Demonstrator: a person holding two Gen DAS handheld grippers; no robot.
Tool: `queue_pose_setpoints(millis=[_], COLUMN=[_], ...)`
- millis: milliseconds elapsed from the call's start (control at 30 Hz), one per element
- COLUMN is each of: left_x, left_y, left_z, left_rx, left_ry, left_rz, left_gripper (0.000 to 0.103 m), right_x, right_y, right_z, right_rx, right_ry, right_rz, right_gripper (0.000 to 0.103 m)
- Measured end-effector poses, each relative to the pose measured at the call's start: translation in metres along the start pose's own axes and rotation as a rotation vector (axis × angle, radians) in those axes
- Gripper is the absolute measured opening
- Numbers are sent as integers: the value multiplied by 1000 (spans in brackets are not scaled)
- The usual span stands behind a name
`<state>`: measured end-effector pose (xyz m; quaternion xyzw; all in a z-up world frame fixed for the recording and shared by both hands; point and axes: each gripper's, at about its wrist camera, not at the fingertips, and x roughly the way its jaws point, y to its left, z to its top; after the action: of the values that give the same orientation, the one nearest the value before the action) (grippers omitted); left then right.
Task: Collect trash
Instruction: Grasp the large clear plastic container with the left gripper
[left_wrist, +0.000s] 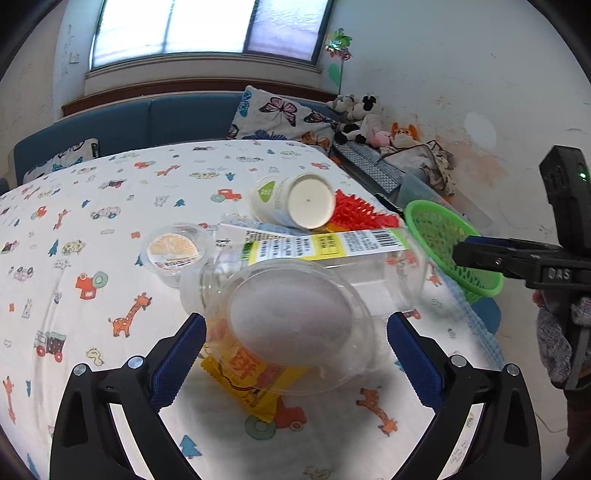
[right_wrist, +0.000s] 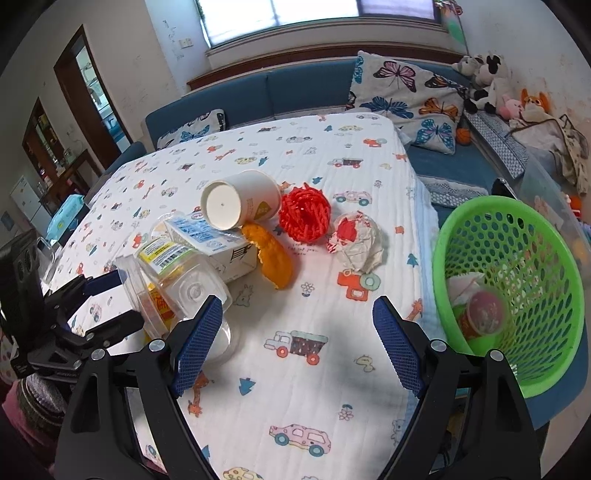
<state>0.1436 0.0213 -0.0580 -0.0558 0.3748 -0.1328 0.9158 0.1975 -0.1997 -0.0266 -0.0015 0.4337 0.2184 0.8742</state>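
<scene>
Left gripper (left_wrist: 295, 354) stands spread wide around a clear plastic lid (left_wrist: 291, 328), pads not yet pressing it.

Right gripper (right_wrist: 297, 343) hangs open and empty beside the green basket (right_wrist: 554, 236), which already holds a few scraps. The lid lies on a yellow wrapper (left_wrist: 247, 384), across the table from the basket, with a clear bottle (left_wrist: 332, 254), paper cup (right_wrist: 236, 203) and red netting (right_wrist: 304, 212) further on. Judged step: picking up the lid; next, close squarely on its rim without crushing it or snagging the wrapper.
</scene>
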Motion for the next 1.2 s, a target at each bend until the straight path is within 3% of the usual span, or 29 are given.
queue_pose_setpoints(millis=[500,867,1200], left_x=[8,10,-13], left_y=[15,1,4], left_z=[3,3,4], left_rx=[-59,-6,4], left_ry=[7,-5,-59], left_rz=[-83,-25,-42], left_gripper=[96,94,89], right_x=[7,13,27], right_y=[15,22,48], right_z=[-16,-36,-54], right_rx=[-31,-42,-92], right_ry=[20,29,44], right_rz=[23,25,76], right_gripper=[83,83,83])
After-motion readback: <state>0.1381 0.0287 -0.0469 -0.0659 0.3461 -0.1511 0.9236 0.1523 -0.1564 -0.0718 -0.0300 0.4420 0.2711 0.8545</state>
